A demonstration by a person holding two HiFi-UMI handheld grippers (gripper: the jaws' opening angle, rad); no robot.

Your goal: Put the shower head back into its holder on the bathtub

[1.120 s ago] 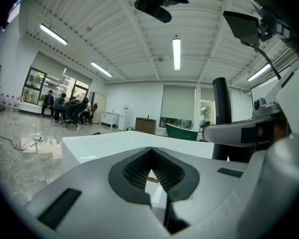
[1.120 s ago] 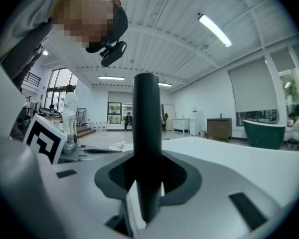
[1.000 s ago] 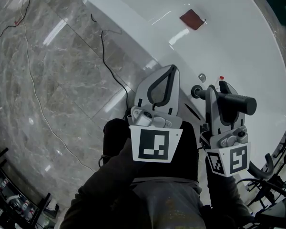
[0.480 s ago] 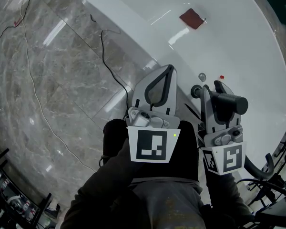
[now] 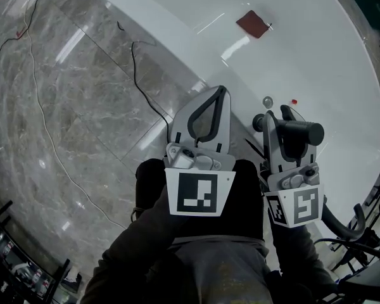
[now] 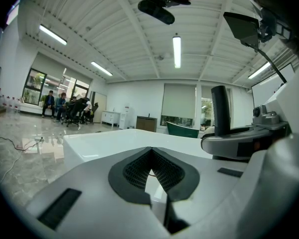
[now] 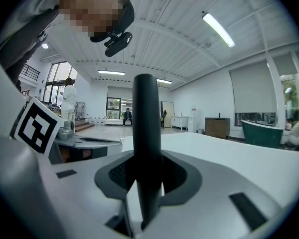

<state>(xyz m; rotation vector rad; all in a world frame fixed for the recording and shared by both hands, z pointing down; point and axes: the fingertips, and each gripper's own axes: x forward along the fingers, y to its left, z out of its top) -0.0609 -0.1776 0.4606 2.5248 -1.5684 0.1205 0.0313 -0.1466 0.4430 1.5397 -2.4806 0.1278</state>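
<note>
The shower head (image 5: 300, 132) is a dark, round-bodied handle lying crosswise in my right gripper (image 5: 280, 116), which is shut on it over the white bathtub rim (image 5: 177, 37). In the right gripper view the shower head (image 7: 146, 133) stands upright between the pads of that gripper (image 7: 145, 169). A small chrome fitting (image 5: 268, 101) and a dark round knob (image 5: 258, 120) sit on the rim just beyond the jaws. My left gripper (image 5: 220, 91) is shut with nothing in it, to the left of the right one. Its pads (image 6: 134, 169) meet at the tip.
A reddish-brown square (image 5: 252, 24) lies in the tub's white basin. A thin black cable (image 5: 145, 90) trails over the grey marble floor (image 5: 63, 106) to the left of the tub. Chairs and people stand far off in the hall (image 6: 70, 108).
Both grippers have drawn slightly back and left. The shower head has come with the right gripper, away from the far side of the tub.
</note>
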